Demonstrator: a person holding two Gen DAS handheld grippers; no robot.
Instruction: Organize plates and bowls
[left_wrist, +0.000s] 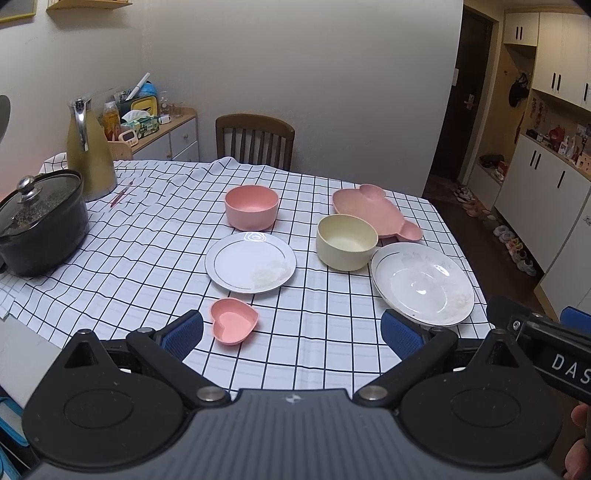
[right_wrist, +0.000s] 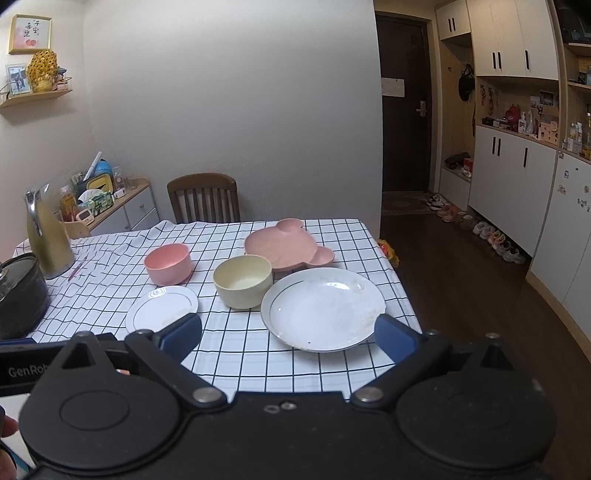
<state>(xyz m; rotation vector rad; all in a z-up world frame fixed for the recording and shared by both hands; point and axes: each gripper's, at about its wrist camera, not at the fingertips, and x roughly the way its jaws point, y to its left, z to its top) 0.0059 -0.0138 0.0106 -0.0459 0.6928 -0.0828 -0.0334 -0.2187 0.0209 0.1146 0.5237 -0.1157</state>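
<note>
On the checked tablecloth (left_wrist: 147, 258) stand a pink bowl (left_wrist: 251, 206), a cream bowl (left_wrist: 346, 242), a small white plate (left_wrist: 251, 262), a large white plate (left_wrist: 423, 282), a pink bear-shaped plate (left_wrist: 373, 208) and a little pink heart dish (left_wrist: 233, 320). My left gripper (left_wrist: 293, 334) hovers open at the near table edge, with the heart dish just beyond its left finger. My right gripper (right_wrist: 290, 338) is open too, its right fingertip over the near rim of the large white plate (right_wrist: 323, 308). The cream bowl (right_wrist: 242, 281), pink bowl (right_wrist: 168, 263), small plate (right_wrist: 161, 308) and bear plate (right_wrist: 284, 245) lie beyond.
A black lidded pot (left_wrist: 38, 225) and a gold thermos jug (left_wrist: 88, 147) stand at the table's left, with a pink pen (left_wrist: 122, 194) beside them. A wooden chair (left_wrist: 255, 140) is behind the table. The right gripper's body (left_wrist: 543, 339) reaches into the left view.
</note>
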